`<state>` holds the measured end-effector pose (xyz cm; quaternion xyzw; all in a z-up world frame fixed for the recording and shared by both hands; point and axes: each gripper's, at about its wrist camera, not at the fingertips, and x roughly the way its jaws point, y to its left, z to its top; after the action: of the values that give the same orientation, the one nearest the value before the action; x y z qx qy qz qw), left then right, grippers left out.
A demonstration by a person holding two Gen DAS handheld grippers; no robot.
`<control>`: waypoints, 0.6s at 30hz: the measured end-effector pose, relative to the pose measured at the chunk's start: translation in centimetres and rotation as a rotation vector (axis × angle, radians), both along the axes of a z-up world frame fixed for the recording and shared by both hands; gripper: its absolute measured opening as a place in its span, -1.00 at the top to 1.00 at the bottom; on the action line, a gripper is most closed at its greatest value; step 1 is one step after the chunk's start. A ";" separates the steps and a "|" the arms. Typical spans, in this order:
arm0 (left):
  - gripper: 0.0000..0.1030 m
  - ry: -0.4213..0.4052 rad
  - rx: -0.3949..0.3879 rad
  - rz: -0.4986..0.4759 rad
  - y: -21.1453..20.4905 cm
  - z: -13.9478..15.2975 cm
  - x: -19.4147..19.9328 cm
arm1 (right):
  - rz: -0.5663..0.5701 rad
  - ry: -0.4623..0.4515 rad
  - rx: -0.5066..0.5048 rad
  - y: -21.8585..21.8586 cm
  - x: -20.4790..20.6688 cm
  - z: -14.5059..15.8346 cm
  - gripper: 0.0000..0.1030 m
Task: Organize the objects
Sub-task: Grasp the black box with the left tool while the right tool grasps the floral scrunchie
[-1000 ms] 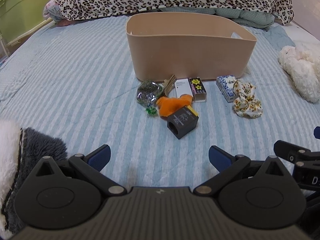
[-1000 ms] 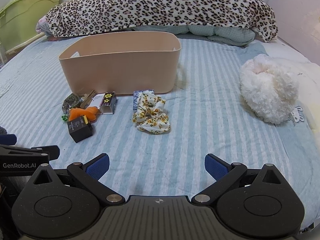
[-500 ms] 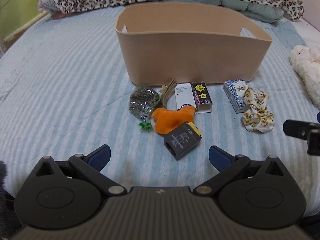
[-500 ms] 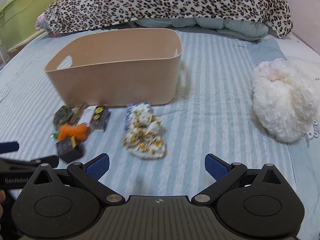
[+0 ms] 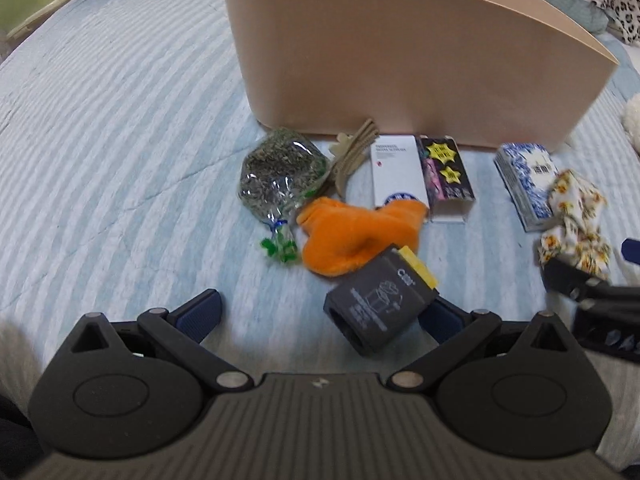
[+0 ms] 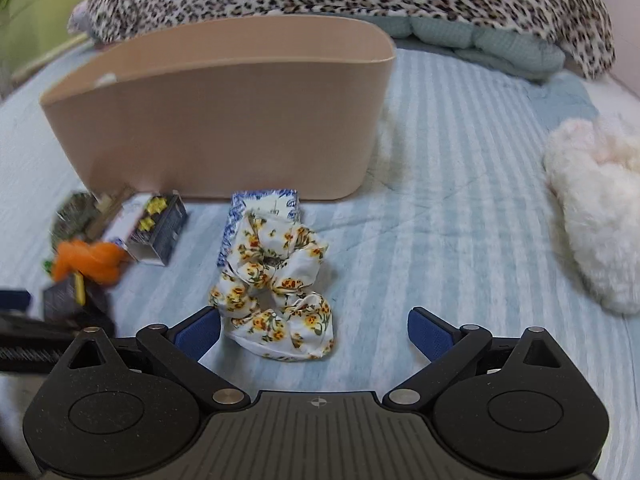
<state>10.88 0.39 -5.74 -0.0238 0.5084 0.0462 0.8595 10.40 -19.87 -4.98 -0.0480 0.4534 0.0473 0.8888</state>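
Beige bin (image 6: 224, 136) w/ clutter in front: we're hovering both grippers, L (image 5: 320, 314) & R (image 6: 314, 330), tongs wide; floral scrunchie (image 6: 276, 284) may snag off-centre.

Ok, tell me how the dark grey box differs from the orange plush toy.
The dark grey box with white printed diagrams is hard-edged and angular; the orange plush toy is soft and lumpy. The box sits tilted, nearest the open left tool; the toy lies flat behind it. The box partly overlaps the toy. Both lie on the striped blue bedspread, outside the beige bin.
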 end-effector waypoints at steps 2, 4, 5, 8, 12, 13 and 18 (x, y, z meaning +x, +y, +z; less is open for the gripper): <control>-1.00 -0.004 0.000 -0.004 0.2 -0.2 0.0 | 0.005 -0.002 -0.027 0.4 0.2 -0.8 -0.83; -1.00 -0.013 -0.004 -0.015 0.4 -0.2 -0.3 | -0.008 0.005 -0.004 0.3 0.4 -1.2 -0.76; -1.00 -0.018 -0.005 -0.023 0.4 -0.3 -0.5 | -0.018 0.003 0.011 0.2 0.4 -1.3 -0.74; -0.78 -0.040 -0.006 -0.066 0.2 0.2 -0.9 | -0.018 -0.017 0.026 0.3 0.1 -1.1 -0.43; -0.20 -0.069 0.015 -0.123 -0.3 1.0 -1.9 | 0.000 -0.034 0.031 1.0 -0.5 -1.0 0.21; -0.01 -0.075 0.019 -0.137 -0.4 1.2 -2.1 | 0.005 -0.038 0.032 1.2 -0.6 -0.9 0.38; 0.02 -0.087 0.006 -0.155 -0.2 1.7 -2.8 | 0.000 -0.028 0.053 1.2 -1.4 -0.2 0.71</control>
<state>8.03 0.21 -4.04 0.0165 0.4706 -0.0201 0.8819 9.03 -18.68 -5.15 -0.0252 0.4396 0.0584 0.8960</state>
